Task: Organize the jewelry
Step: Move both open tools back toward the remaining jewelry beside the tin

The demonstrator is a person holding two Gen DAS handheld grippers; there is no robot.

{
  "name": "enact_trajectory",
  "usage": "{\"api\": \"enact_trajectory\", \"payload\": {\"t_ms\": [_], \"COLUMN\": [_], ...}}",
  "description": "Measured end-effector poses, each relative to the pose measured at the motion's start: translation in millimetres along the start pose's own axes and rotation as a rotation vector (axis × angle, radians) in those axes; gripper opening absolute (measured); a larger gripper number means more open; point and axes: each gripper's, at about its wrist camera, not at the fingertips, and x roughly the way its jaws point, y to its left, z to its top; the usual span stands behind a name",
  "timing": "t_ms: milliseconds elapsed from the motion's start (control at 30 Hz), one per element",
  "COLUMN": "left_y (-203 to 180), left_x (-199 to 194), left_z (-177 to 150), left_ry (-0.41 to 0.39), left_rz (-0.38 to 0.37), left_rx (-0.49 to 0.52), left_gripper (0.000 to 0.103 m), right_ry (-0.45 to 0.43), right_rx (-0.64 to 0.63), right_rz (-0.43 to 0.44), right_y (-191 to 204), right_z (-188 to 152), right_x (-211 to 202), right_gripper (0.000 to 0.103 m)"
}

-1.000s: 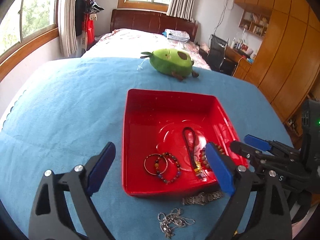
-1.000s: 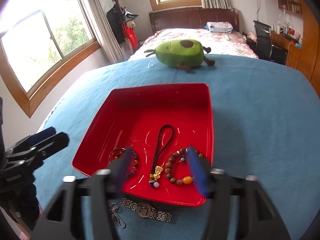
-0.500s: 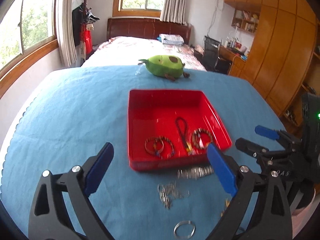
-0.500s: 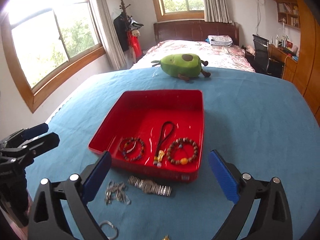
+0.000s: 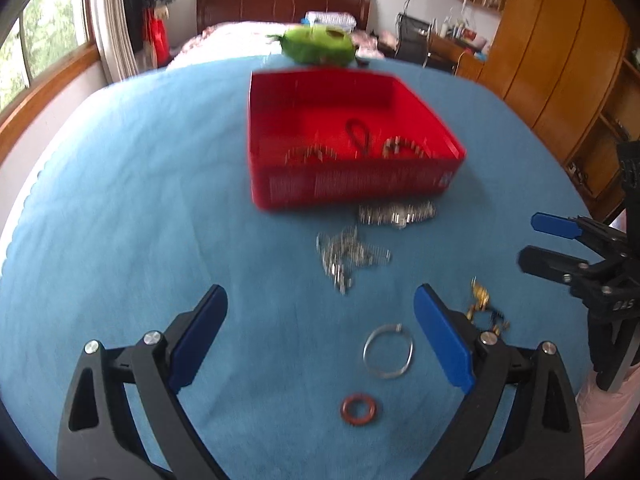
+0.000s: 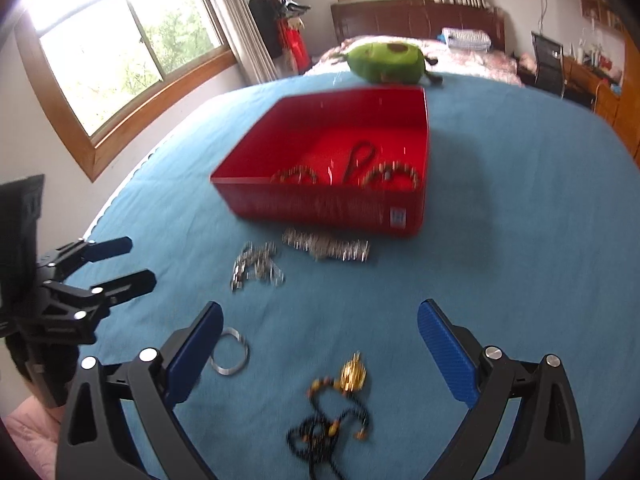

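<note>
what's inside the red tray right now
The red tray holds two beaded bracelets with a dark cord loop between them. Its near wall hides their front edges and the floor nearest it.

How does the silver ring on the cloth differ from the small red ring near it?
The silver ring is thin wire and the wider loop; the red ring is thick, smaller, with a narrow hole. The silver ring lies farther from the left gripper's camera, the red ring nearer. Both lie flat on the blue cloth, outside the red tray.
</note>
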Motion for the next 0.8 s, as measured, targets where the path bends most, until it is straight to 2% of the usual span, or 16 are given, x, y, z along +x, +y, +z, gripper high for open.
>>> {"api": "enact_trajectory", "payload": {"t_ms": [67,167,267,333,433,567,633,800], "left_y": [1.5,2.8,3.1,4.0,3.4,-1.9,-6.4,-21.6], "left_x": [6.3,12.4,14.8,16.0,18.9,25.2,25.5,26.2], "left_z": [-10.1,-22.3,-28.0,-30.4,-28.4,-26.3,-25.1,-21.4], "left_ry": [0.02,0.042,0.051,0.059,0.073,0.1,0.1,0.105], "left_rz": [0.0,-0.003,0.005,0.008,-0.006,-0.034,-0.041,-0.062], "left_rx": [-0.011,-0.028,-0.039,-0.052,-0.076,-0.096,-0.093,-0.073], "left_gripper": [0.093,0.093,0.093,0.093,0.093,0.093,0.093,0.093], "right_ry": [0.015,0.044,0.083,0.122,0.171,0.201,0.212,0.214], "right_rx": [0.01,0.02,0.034,0.05,0.066,0.083,0.083,0.058], "right_rz": [0.014,0.031,0.035,0.047,0.062,0.032,0.016,0.0], "right_y": [-3.7,-7.3,-12.3,-15.6,-20.3,-27.1,-28.7,-28.6], "right_z": [-10.1,-20.8,-25.7,-28.3,-30.8,-31.3,-32.4,-33.2], "right_x": [1.4,5.7,15.4,24.0,38.0,51.4,56.6,59.1], "right_gripper": [0.097,0.087,0.071,0.054,0.044,0.04,0.034,0.031]}}
